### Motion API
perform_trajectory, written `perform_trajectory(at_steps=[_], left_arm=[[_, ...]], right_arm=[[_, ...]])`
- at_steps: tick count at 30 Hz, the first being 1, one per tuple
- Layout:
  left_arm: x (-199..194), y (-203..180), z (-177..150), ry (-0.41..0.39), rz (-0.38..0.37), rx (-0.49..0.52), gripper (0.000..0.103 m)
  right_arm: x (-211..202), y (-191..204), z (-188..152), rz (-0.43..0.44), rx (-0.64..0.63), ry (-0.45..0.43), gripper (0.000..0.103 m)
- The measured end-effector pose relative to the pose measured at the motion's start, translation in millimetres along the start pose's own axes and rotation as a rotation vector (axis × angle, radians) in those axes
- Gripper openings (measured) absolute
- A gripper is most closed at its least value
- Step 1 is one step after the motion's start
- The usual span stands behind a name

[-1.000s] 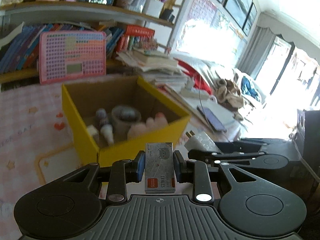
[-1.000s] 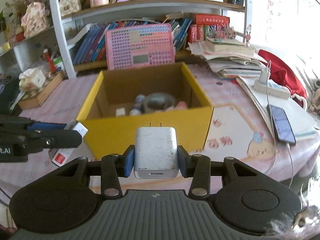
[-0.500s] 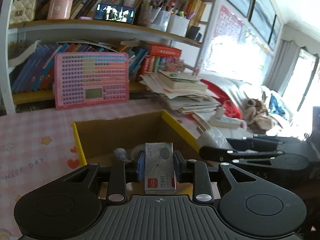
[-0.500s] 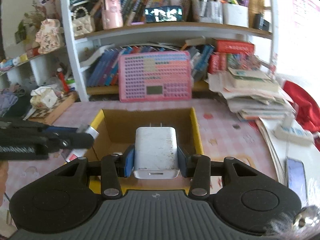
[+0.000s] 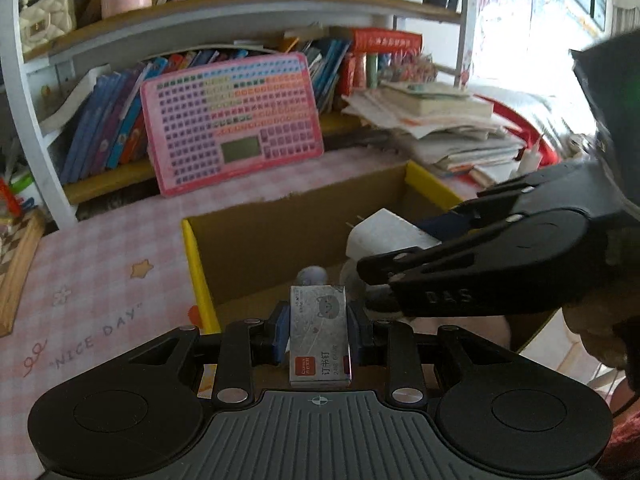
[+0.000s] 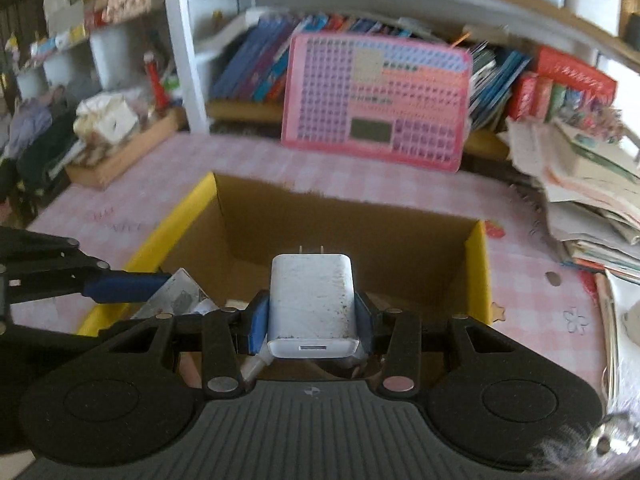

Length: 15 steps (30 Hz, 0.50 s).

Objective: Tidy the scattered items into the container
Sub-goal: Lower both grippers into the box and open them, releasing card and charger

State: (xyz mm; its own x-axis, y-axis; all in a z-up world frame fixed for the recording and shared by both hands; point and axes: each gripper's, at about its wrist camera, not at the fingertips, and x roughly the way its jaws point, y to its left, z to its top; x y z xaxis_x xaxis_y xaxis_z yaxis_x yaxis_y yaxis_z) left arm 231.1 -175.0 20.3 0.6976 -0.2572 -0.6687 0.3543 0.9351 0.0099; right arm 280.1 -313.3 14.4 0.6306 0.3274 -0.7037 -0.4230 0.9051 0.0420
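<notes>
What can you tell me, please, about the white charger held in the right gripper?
The white charger is a small rounded block of what looks like hard plastic, scuffed and speckled with dirt. Two metal prongs point away from the camera, and a port slot faces it. The right gripper is shut on it, blue-padded jaws pressing its two sides. It is held over the open yellow cardboard box, touching nothing else.

The yellow box (image 6: 478, 268) stands open on top, though both tools crowd its mouth side by side; items, seemingly bottles (image 5: 312, 276), occupy its floor.
</notes>
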Motion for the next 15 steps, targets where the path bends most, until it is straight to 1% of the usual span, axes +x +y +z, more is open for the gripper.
perform_trajectory(at_steps=[2, 6, 10, 12, 13, 15], left_arm=[[5.2, -2.1, -1.4, 0.014, 0.014, 0.004, 0.028], [12.5, -5.9, -4.5, 0.03, 0.021, -0.002, 0.029], [11.2, -8.8, -6.4, 0.011, 0.038, -0.008, 0.03], [7.1, -8.9, -5.8, -0.009, 0.054, -0.015, 0.036], [4.5, -8.8, -5.6, -0.018, 0.064, -0.02, 0.041], [-2.1, -8.7, -5.3, -0.045, 0.102, -0.032, 0.067]], right_arm=[[8.6, -1.0, -0.8, 0.013, -0.003, 0.035, 0.041], [18.3, -1.1, -6.8, 0.038, -0.009, 0.077, 0.041], [18.3, -2.7, -8.7, 0.045, -0.005, 0.069, 0.043], [13.1, -4.6, -7.9, 0.038, -0.007, 0.043, 0.048], [9.9, -5.9, -7.6, 0.028, -0.011, 0.031, 0.052], [2.0, -10.0, -7.8, 0.022, 0.004, -0.001, 0.056]])
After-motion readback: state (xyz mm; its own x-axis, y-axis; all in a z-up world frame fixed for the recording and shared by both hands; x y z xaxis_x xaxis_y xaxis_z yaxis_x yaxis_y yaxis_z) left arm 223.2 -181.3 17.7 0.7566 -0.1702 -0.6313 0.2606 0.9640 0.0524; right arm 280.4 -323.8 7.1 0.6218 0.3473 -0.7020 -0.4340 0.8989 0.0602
